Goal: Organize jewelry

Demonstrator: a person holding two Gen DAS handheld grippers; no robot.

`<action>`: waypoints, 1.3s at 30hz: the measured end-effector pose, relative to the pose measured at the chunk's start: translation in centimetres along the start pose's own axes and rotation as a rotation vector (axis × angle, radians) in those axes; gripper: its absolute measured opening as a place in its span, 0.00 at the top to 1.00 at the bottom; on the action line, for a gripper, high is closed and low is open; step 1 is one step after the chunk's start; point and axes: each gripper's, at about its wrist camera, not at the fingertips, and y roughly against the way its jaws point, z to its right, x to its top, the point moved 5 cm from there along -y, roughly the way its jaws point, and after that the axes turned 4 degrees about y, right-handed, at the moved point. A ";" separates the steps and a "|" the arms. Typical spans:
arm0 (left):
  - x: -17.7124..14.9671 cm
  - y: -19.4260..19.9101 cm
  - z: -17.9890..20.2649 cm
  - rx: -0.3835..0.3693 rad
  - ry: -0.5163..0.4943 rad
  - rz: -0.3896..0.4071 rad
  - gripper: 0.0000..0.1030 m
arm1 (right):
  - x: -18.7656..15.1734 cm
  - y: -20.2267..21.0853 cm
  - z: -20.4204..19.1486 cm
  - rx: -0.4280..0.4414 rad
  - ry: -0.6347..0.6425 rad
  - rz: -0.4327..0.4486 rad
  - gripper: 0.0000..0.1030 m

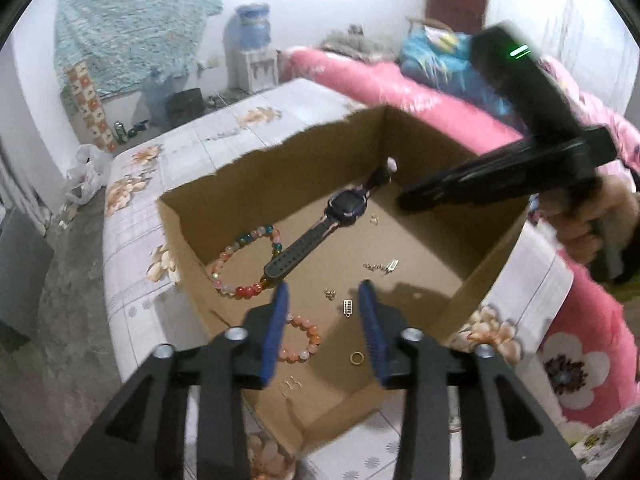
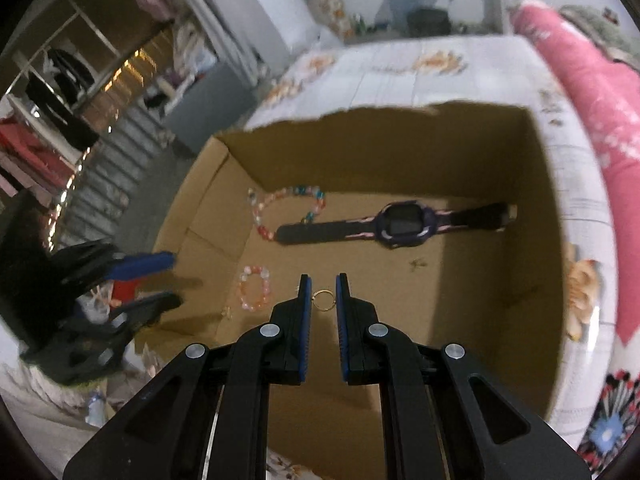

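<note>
An open cardboard box (image 1: 224,220) (image 2: 540,216) holds the jewelry. Inside lie a dark watch (image 1: 320,228) (image 2: 400,222), a multicoloured bead bracelet (image 1: 240,264) (image 2: 280,208), a small pink bead bracelet (image 1: 304,342) (image 2: 254,288), a gold ring (image 1: 356,358) (image 2: 323,300) and several small earrings and clasps (image 1: 380,267). My left gripper (image 1: 324,296) is open and empty above the box's near side. My right gripper (image 2: 323,280) is open and empty above the ring; in the left wrist view its fingers (image 1: 440,190) hang over the far right wall.
The box stands on a table with a floral cloth (image 1: 256,120) (image 2: 420,64). A pink bed or sofa (image 1: 400,84) (image 2: 592,92) runs along the right. A water dispenser (image 1: 254,52) stands at the back wall. Concrete floor (image 1: 60,300) lies left.
</note>
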 end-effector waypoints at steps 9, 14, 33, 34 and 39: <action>-2.0 3.9 -3.1 -0.015 0.185 0.097 0.35 | 1.0 -2.4 -0.3 -0.114 0.009 -0.059 0.85; -3.1 4.7 -4.3 -0.025 0.252 0.115 0.31 | 0.9 0.6 -0.1 -0.117 -0.017 0.032 0.84; -5.8 0.7 -4.0 -0.245 0.463 0.015 0.25 | -7.7 8.4 7.5 -0.038 -0.342 0.206 0.51; -5.7 0.4 -3.7 -0.266 0.468 0.008 0.25 | -7.7 8.5 7.3 -0.059 -0.327 0.211 0.50; -5.7 0.5 -3.0 -0.197 0.445 0.004 0.24 | -8.3 8.9 6.1 -0.092 -0.291 0.209 0.50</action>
